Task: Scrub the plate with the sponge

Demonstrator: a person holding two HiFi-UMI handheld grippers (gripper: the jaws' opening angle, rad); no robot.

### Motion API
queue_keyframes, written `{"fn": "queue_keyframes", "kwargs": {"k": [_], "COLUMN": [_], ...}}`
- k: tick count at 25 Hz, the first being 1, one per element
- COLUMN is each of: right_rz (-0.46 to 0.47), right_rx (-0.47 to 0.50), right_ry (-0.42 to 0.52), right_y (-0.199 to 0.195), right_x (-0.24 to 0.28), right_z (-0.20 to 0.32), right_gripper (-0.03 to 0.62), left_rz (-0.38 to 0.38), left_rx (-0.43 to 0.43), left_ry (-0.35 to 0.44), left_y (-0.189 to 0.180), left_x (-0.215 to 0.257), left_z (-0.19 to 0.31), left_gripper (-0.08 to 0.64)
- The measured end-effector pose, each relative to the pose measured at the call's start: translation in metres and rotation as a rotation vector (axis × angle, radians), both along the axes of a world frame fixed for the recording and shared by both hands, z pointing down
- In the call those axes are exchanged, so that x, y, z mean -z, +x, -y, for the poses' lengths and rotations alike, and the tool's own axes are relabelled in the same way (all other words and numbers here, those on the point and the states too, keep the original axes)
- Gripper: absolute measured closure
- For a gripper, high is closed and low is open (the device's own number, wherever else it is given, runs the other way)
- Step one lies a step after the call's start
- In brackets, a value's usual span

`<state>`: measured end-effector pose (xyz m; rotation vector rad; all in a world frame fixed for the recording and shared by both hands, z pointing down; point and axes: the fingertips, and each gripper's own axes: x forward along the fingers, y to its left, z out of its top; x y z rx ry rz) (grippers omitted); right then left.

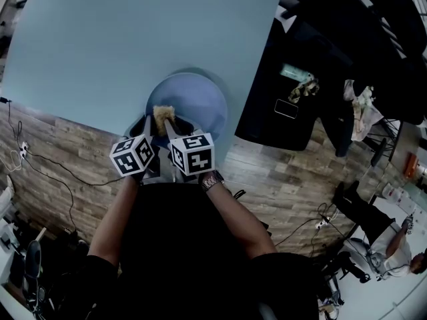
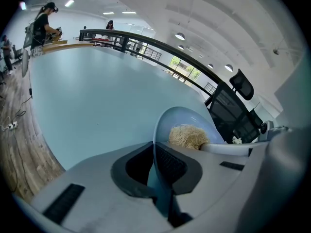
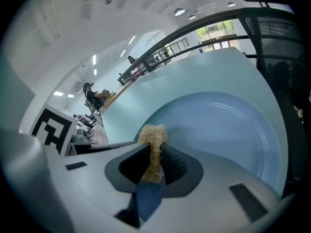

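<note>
- Clenching the fingers of the left gripper (image 2: 154, 153) on the near rim of the blue plate (image 2: 187, 116), with the rim running edge-on between them.
- Pinching the tan, fibrous sponge (image 3: 152, 133) tight in the fingers of the right gripper (image 3: 154, 154), just beside the left one.
- Laying the sponge's free end against the plate's inner face, close to the gripped rim.
- Holding the plate at the near edge of the pale blue desk (image 1: 133, 45), next to the wooden floor (image 1: 60, 159).
- Showing, past the desk's far end, a person (image 2: 44, 21) standing by a wooden bench (image 2: 63, 45).
</note>
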<state>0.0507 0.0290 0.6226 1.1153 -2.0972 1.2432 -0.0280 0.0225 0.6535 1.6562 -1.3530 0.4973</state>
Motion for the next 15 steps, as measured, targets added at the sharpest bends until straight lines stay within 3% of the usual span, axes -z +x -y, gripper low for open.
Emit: {"fn": "queue_keyframes", "kwargs": {"k": [15], "right_rz": [-0.02], "right_rx": [-0.084], "right_ry": [0.002], "right_y": [0.041], "right_x": [-0.001], "right_z": [-0.001], "right_gripper": [0.526], "left_rz": [0.016], "left_rx": [-0.019], "left_ry": [0.005], "left_y": [0.0], "left_x": [-0.001], "left_z": [0.001], "left_gripper": [0.554]}}
